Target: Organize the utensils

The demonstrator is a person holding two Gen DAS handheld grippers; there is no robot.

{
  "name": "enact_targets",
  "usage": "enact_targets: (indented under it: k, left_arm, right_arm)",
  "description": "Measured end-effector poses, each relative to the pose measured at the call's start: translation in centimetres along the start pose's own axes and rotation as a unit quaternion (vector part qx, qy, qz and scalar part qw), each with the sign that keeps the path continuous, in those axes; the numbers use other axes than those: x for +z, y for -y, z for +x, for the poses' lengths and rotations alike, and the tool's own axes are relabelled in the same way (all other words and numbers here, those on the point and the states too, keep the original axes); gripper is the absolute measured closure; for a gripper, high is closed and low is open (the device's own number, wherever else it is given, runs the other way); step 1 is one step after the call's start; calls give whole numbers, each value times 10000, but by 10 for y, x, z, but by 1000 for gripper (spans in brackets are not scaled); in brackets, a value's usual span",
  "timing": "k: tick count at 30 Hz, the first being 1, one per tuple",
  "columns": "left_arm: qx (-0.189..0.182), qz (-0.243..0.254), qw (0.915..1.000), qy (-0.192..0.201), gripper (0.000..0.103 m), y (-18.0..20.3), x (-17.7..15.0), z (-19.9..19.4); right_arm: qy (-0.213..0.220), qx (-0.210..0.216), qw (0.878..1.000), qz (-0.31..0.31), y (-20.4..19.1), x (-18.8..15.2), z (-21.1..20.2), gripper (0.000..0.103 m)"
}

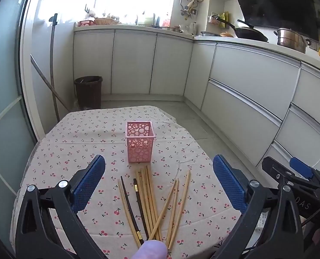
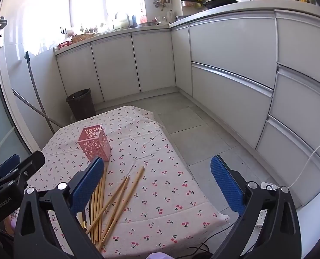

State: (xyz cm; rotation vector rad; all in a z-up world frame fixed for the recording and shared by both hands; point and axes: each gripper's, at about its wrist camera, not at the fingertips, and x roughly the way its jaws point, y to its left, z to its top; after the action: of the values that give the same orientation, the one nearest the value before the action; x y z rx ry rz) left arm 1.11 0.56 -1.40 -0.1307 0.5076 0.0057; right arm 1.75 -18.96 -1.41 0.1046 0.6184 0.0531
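Observation:
A pink perforated holder stands upright on the cherry-print tablecloth. Several light wooden chopsticks lie loose in front of it, some crossing, with two dark chopsticks at their left. My left gripper hovers open above the pile, nothing between its blue pads. My right gripper is open too, over the table's right part, its left pad above the chopsticks. Each gripper shows at the edge of the other's view: the right gripper, the left gripper.
A dark bin and a leaning broom handle stand beyond the table's far left corner. White kitchen cabinets run along the back and right, with tiled floor between. A fingertip shows at the bottom edge.

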Motion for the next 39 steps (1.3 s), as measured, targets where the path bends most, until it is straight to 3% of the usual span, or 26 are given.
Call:
enact_targets:
  k: [39]
  left_arm:
    - [45,-59,9998,-183,7,0,-1,8]
  right_arm:
    - [-191,74,9997,159,6,-2,9,7]
